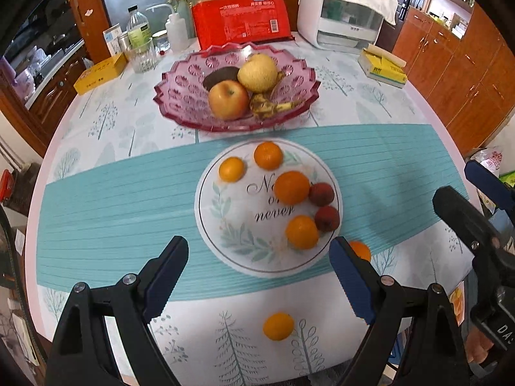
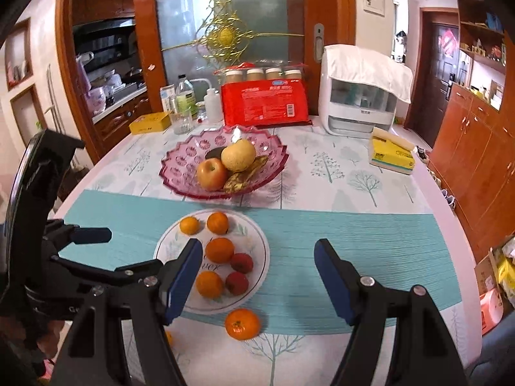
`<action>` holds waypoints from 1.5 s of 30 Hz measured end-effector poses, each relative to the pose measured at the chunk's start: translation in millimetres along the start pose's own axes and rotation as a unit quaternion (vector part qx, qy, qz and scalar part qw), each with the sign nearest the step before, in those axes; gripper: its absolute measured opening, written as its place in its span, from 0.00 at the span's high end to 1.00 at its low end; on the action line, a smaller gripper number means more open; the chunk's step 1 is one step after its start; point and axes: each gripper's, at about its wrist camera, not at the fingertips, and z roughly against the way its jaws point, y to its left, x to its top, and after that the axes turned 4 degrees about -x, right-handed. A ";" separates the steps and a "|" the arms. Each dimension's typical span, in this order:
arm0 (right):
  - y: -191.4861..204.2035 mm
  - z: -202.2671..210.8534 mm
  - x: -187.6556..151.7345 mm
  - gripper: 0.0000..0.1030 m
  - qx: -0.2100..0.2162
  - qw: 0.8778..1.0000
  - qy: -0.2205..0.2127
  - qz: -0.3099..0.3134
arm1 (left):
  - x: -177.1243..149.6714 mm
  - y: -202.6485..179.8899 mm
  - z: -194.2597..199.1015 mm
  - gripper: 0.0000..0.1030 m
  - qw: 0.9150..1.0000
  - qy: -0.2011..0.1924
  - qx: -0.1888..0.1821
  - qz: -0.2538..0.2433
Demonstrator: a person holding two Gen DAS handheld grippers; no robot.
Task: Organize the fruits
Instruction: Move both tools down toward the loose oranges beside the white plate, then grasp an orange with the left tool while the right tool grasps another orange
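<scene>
1. Two grippers hover level above the bench, jaws spread, empty: left gripper (image 1: 259, 276), right gripper (image 2: 257, 276).
2. Round white printed plate (image 1: 238, 257) at frame centre holds four small oranges (image 1: 291, 187).
3. One loose orange mandarin (image 2: 242, 324) lies below the plate.

The left gripper (image 1: 259, 276) hangs with its fingers (image 1: 165, 276) spread wide over the near rim of a white plate (image 1: 238, 257) holding four mandarins and two red fruits. A loose mandarin (image 1: 278, 326) lies on the counter (image 1: 112, 193) between the fingers. Beyond stands a pink glass bowl (image 1: 180, 93) with an apple (image 1: 228, 99) and a pear (image 1: 257, 72).
</scene>
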 end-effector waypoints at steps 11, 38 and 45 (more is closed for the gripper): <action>3.7 -22.6 -30.0 0.29 0.028 0.998 0.060 -0.011 | -31.0 8.5 -10.9 0.14 1.000 0.015 0.006 0.007; -5.2 -75.9 -85.1 0.30 0.074 0.987 0.143 -0.026 | -90.3 8.0 -61.6 0.39 0.994 0.093 -0.062 -0.001; 4.7 -89.2 -90.9 0.30 0.069 0.986 0.151 -0.013 | -96.0 1.1 -66.6 0.55 0.992 0.101 -0.079 -0.007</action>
